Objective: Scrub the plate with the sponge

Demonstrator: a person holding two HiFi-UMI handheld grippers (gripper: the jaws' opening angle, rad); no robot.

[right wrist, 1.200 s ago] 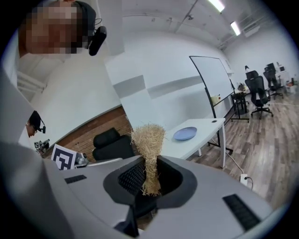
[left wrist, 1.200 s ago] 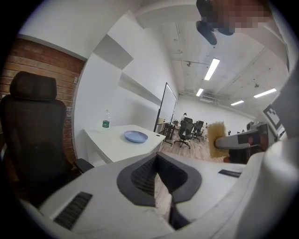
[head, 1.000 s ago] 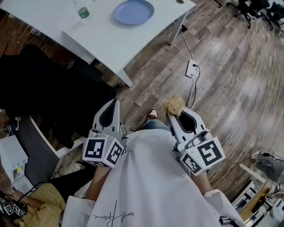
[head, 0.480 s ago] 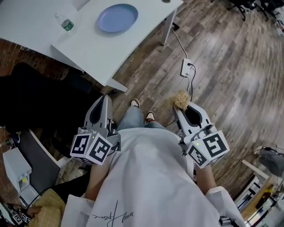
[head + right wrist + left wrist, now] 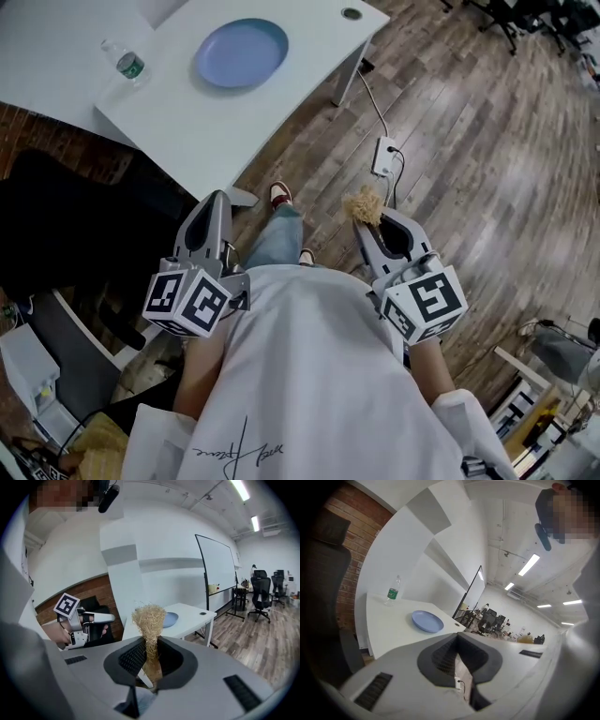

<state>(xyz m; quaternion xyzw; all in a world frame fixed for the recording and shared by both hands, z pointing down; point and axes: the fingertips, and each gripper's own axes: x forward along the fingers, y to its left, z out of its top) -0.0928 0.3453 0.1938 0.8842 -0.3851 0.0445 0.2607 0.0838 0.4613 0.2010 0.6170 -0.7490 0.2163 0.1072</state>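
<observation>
Ahead, plate (image 5: 241, 53) on table (image 5: 178, 127); wooden floor (image 5: 487, 169).

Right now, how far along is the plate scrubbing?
Done: the tan fibrous sponge is clamped in the right gripper. In hand: nothing more; the left gripper is shut, empty. Left: all scrubbing; the round blue plate lies on the white table, apart from both grippers.

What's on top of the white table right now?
A blue plate and a water bottle sit on the white table. The tabletop beneath the plate is covered.
</observation>
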